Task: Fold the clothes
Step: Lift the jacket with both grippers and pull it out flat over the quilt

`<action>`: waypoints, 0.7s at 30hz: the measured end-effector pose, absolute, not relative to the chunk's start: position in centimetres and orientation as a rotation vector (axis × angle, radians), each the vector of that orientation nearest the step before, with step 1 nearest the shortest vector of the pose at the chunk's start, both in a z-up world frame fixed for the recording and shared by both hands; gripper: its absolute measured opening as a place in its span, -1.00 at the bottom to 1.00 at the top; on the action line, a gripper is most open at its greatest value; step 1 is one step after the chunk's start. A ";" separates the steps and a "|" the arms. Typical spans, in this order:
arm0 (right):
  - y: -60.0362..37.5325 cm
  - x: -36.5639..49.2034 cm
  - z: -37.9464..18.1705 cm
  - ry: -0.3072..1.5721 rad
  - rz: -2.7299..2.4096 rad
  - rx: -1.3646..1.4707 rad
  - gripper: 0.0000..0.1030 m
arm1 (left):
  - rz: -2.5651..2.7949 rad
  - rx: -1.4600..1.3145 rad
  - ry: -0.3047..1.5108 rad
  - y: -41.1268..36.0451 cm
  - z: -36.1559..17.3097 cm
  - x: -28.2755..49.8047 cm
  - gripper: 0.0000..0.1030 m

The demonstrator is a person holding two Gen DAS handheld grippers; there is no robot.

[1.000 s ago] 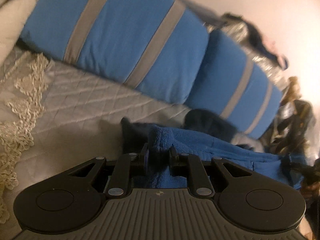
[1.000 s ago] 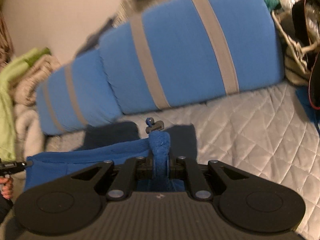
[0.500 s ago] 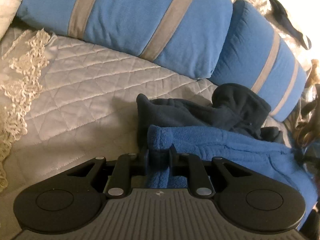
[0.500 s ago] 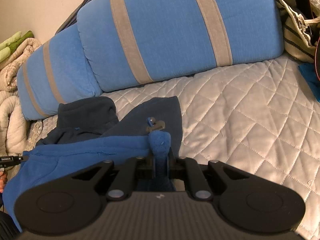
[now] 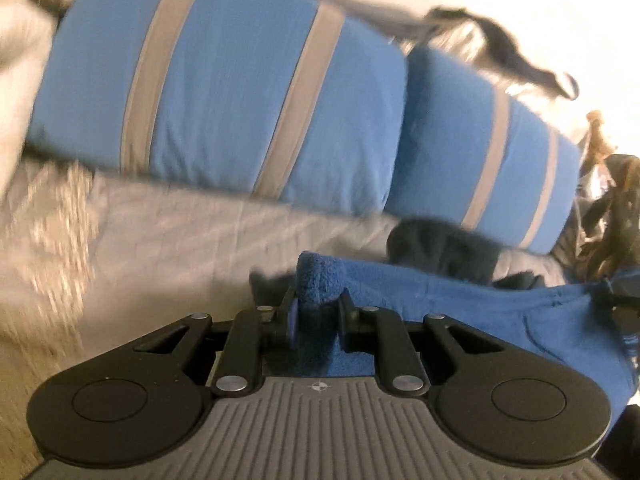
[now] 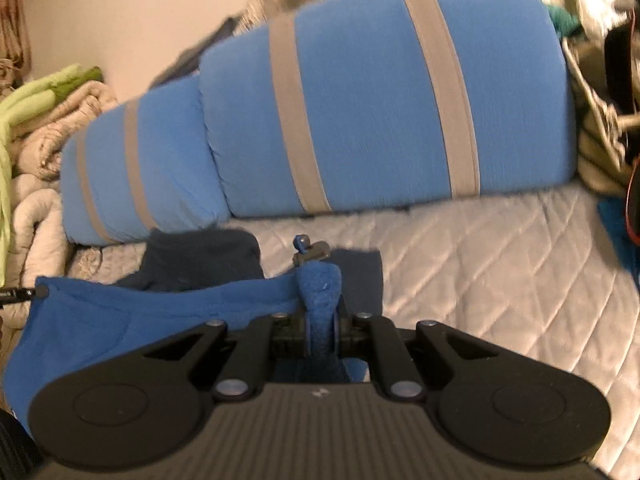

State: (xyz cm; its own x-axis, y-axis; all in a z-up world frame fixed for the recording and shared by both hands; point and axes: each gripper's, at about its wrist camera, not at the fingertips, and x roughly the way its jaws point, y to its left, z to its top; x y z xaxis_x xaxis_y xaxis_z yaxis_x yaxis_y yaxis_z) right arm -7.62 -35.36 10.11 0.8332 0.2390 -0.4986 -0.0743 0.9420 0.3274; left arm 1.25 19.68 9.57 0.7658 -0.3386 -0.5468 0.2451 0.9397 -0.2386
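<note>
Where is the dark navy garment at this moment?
The dark navy garment lies on the quilted bed cover, just before the striped blue pillows and behind the blue fleece; the right wrist view shows it left of centre.

Each claw, left claw (image 5: 316, 312) and right claw (image 6: 322, 326), is made of black plastic, with two round bumps, silver screws, and a grey ribbed body.

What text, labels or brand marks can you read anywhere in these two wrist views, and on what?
None readable.
Left gripper body: one small round emblem, no letters.
Right gripper body: one small pale mark, too small to read.
Blue fleece garment, zipper pull, striped blue cushions, quilted cover: no visible lettering; the left wrist view is motion-blurred.
</note>
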 end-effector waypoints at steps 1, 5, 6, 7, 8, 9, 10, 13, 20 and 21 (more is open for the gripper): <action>-35.5 -7.5 10.5 0.551 0.169 0.306 -0.80 | -0.320 -0.150 0.610 19.6 10.2 1.3 -0.65; -35.7 -6.7 11.7 0.520 0.169 0.300 -0.80 | -0.315 -0.082 0.591 18.3 11.2 2.0 -0.65; -35.6 -6.4 11.9 0.516 0.167 0.294 -0.80 | -0.309 -0.079 0.591 18.1 11.2 2.4 -0.65; -35.6 -6.1 12.0 0.516 0.164 0.291 -0.80 | -0.303 -0.079 0.591 17.9 11.2 2.7 -0.65; -35.6 -5.8 12.0 0.517 0.161 0.288 -0.80 | -0.297 -0.078 0.590 17.6 11.2 3.1 -0.65; -35.5 -5.4 12.0 0.518 0.158 0.285 -0.80 | -0.291 -0.080 0.590 17.5 11.2 3.4 -0.65; -35.6 -5.1 12.0 0.520 0.155 0.285 -0.80 | -0.286 -0.081 0.590 17.5 11.1 3.7 -0.65; -35.6 -4.2 11.9 0.523 0.148 0.279 -0.80 | -0.279 -0.080 0.594 17.4 10.9 4.7 -0.65; -35.6 -1.4 11.6 0.541 0.128 0.257 -0.80 | -0.252 -0.066 0.625 17.0 10.1 7.9 -0.65; -35.5 -0.9 11.5 0.548 0.123 0.254 -0.80 | -0.246 -0.064 0.633 16.9 9.8 8.4 -0.65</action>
